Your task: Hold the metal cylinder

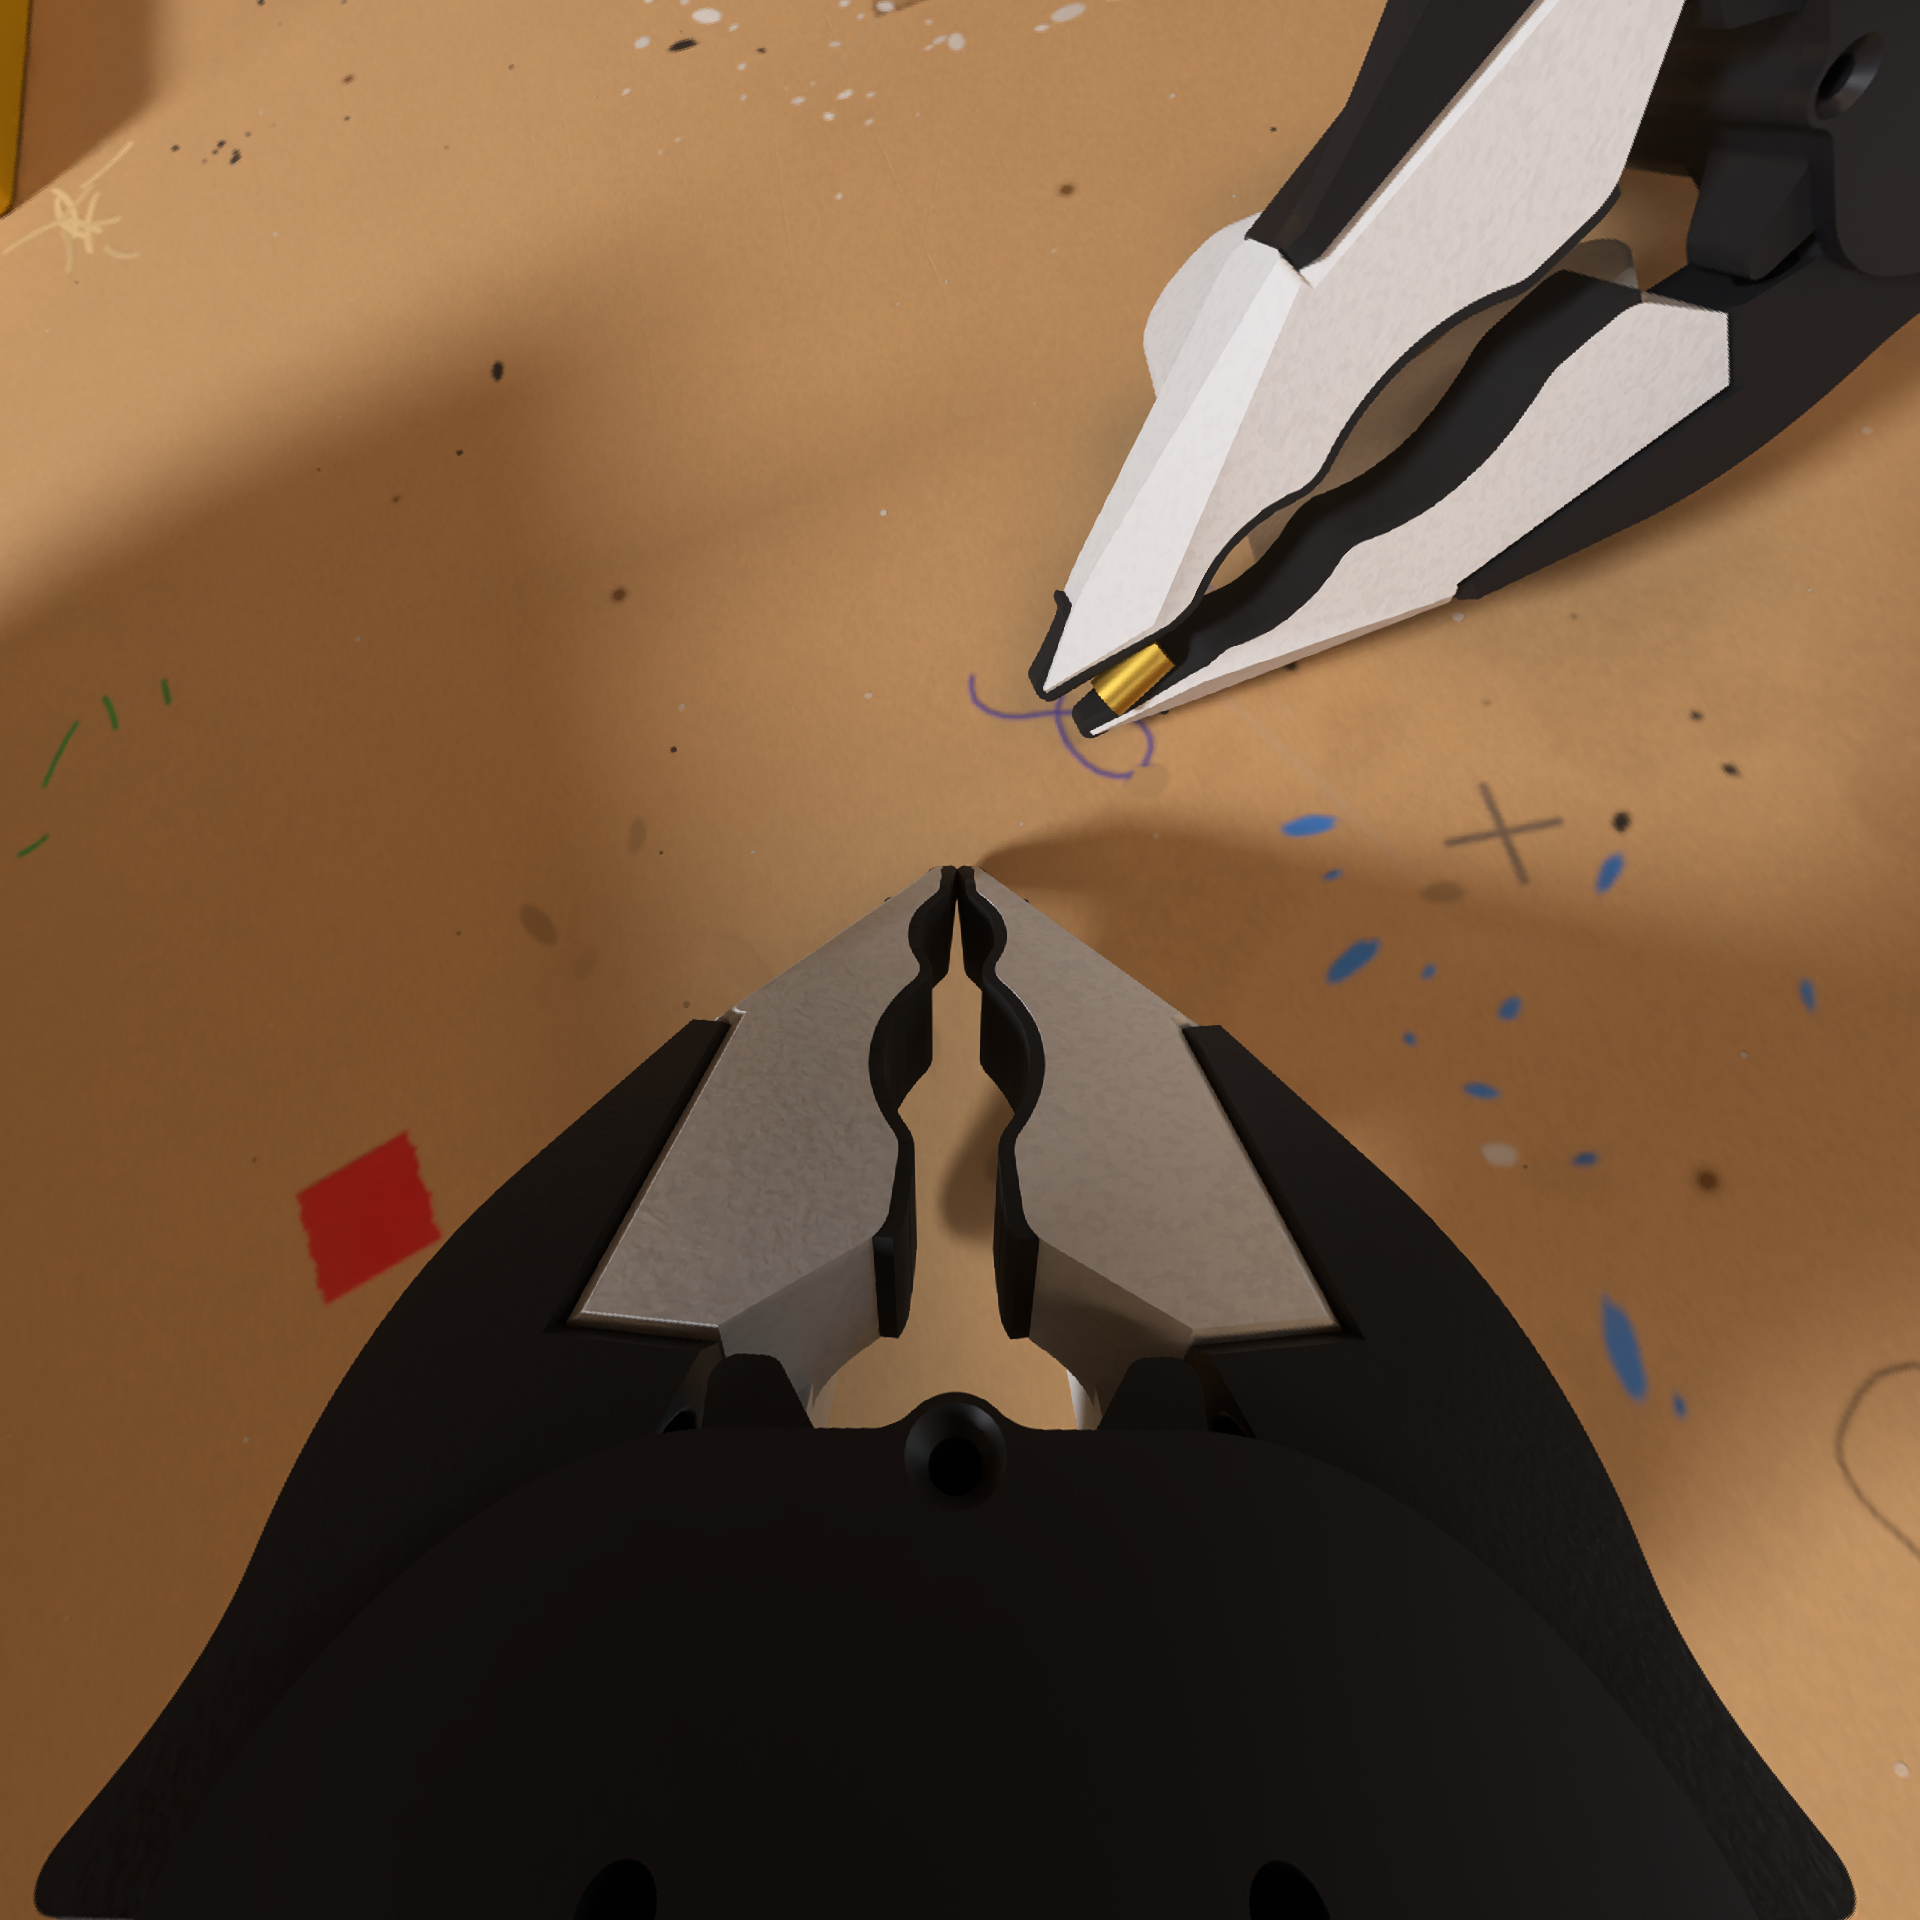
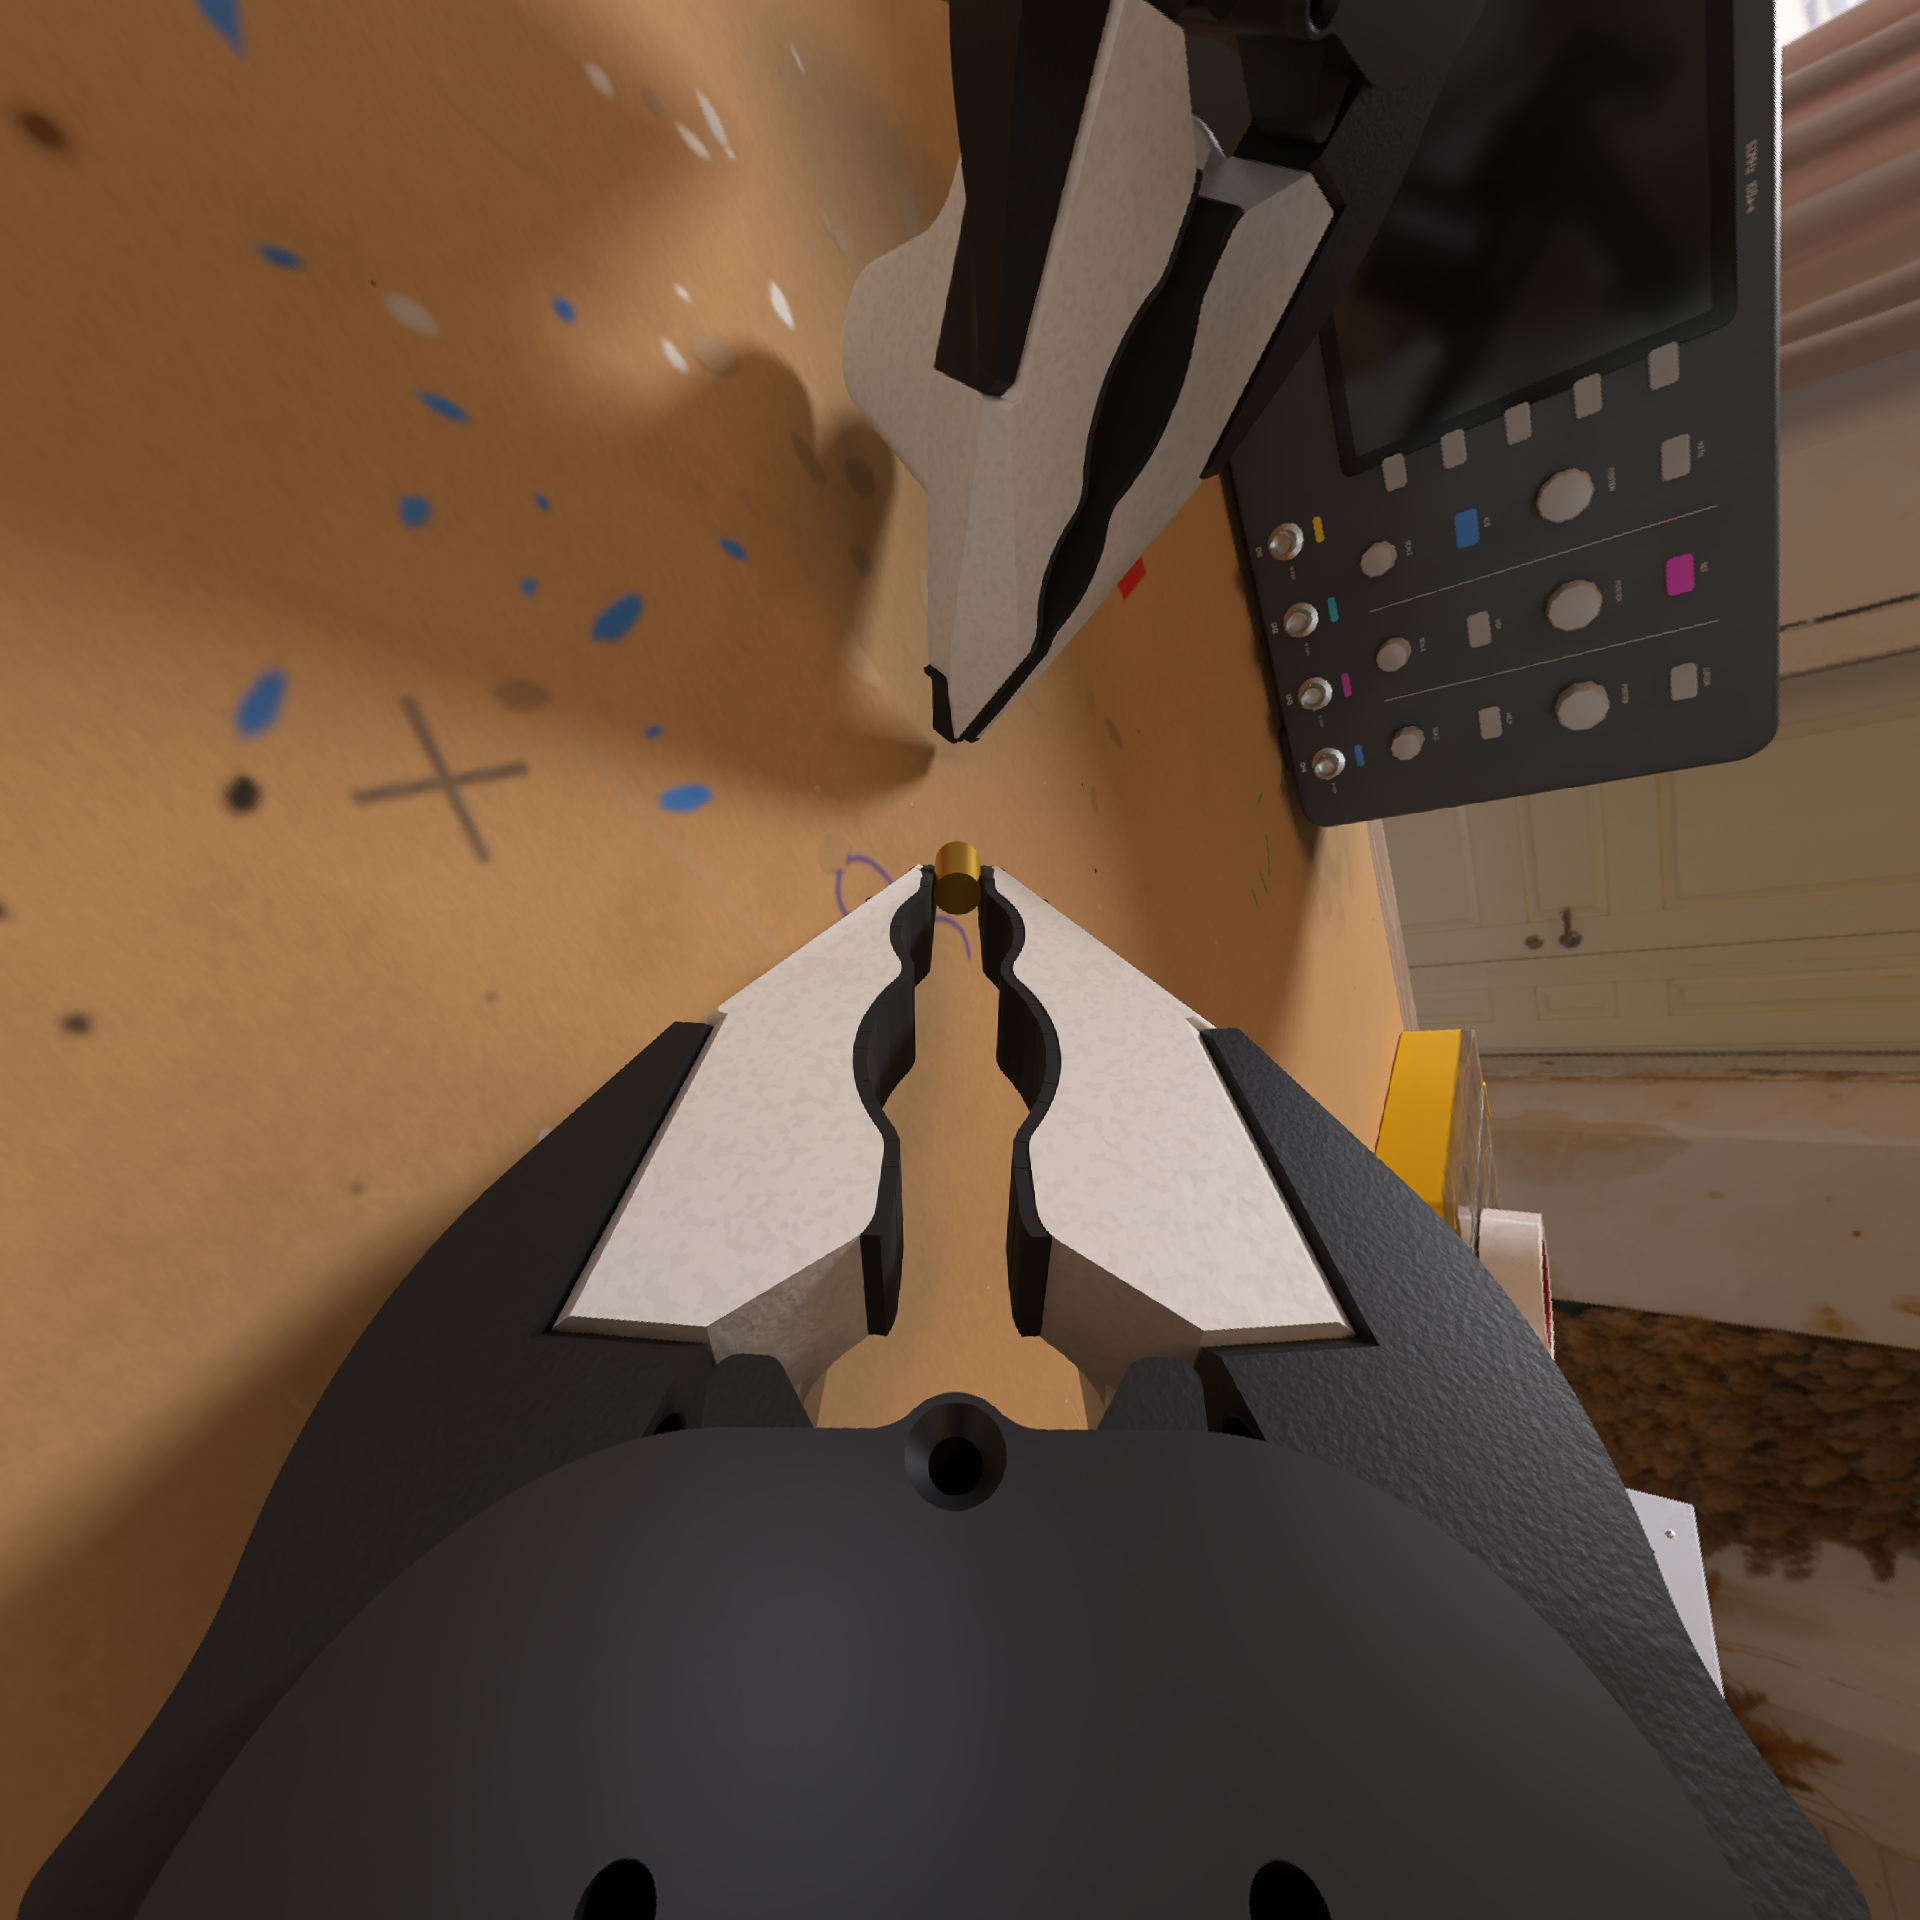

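Note:
The metal cylinder (image 2: 956,881) is small, short and brass-coloured. My right gripper (image 2: 956,878) is shut on it at the very fingertips, low over the brown tabletop. In the left wrist view the cylinder (image 1: 1130,675) shows pinched between the right gripper's tips (image 1: 1081,698) at the upper right. My left gripper (image 1: 956,873) is shut and empty, its tips a short way from the cylinder. In the right wrist view the left gripper (image 2: 954,732) points down at the table just beyond the cylinder.
The brown tabletop (image 1: 520,520) carries paint specks, a red tape patch (image 1: 364,1214) and a pencilled cross (image 1: 1503,831). A dark instrument with screen and knobs (image 2: 1538,582) stands at the table's edge. A yellow box (image 2: 1429,1122) lies near that edge.

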Controlling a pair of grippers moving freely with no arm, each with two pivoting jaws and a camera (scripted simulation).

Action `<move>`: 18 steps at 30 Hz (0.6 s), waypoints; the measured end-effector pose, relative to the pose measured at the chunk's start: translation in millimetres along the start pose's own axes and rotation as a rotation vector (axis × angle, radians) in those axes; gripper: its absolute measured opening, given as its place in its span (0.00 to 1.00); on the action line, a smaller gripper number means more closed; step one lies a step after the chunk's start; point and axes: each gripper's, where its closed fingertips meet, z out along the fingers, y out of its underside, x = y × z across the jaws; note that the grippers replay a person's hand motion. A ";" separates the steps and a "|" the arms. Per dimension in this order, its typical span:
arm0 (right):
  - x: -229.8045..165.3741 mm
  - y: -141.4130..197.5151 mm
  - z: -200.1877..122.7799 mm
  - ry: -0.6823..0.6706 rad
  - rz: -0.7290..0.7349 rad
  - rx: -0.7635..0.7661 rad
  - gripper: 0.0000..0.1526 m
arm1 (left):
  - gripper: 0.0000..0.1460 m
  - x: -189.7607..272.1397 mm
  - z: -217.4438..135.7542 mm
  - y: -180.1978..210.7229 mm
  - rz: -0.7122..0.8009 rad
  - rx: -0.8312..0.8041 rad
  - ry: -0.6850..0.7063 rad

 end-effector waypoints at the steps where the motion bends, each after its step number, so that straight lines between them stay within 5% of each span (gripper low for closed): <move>1: 0.0 0.0 0.0 -0.002 -0.002 -0.003 0.05 | 0.00 -0.2 -0.2 -0.3 0.003 -0.001 -0.002; 9: -0.6 0.1 0.7 -0.056 -0.051 -0.061 0.05 | 0.00 1.9 -1.5 -7.7 0.019 0.051 0.004; 18: -1.2 0.1 1.1 -0.104 -0.093 -0.111 0.05 | 0.00 3.3 -1.3 -3.5 -0.131 0.018 0.044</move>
